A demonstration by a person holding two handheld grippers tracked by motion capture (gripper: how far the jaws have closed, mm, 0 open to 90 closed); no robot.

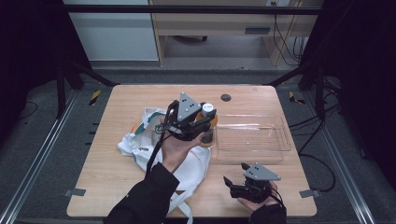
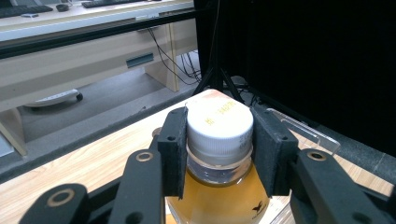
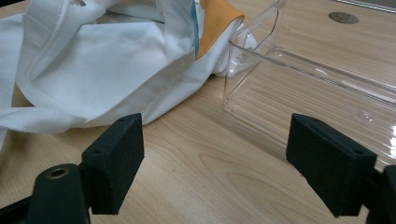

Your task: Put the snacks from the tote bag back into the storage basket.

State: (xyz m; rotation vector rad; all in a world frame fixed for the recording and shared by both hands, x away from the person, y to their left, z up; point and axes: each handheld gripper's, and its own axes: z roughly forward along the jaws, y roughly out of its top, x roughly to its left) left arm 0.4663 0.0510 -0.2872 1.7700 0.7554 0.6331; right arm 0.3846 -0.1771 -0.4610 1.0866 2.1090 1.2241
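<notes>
Take the clear plastic tray (image 1: 252, 137) as your landmark. Farthest to its left on the light wooden table (image 1: 107, 172), a crumpled white cloth bag with an orange patch (image 1: 154, 149) lies slack; it is soft and will drag or bunch if a claw brushes it.

At the tray's left edge, your left claw (image 1: 201, 122) is clamped on the neck and white screw cap of a small clear bottle of amber liquid (image 2: 219, 186). In the left gripper view, the black pads (image 2: 173, 149) press from both sides, about half closed, with the cap (image 2: 219, 125) sitting between them. From the high view, the bottle hangs just at the tray's near-left corner; you cannot tell whether its base touches anything.

Judge the bottle as rigid and moderately heavy for its size, since it looks nearly full. The smooth wall would be slippery, so the ribbed cap and the shoulder beneath it are the better hold, and you have it there. Keep it upright: a grip this high lets the weight below swing.

In front of the tray, near its right half, your right claw (image 1: 233, 184) rests low with its jaws spread wide and nothing between them, facing the tray wall (image 3: 261, 42) and bag.
</notes>
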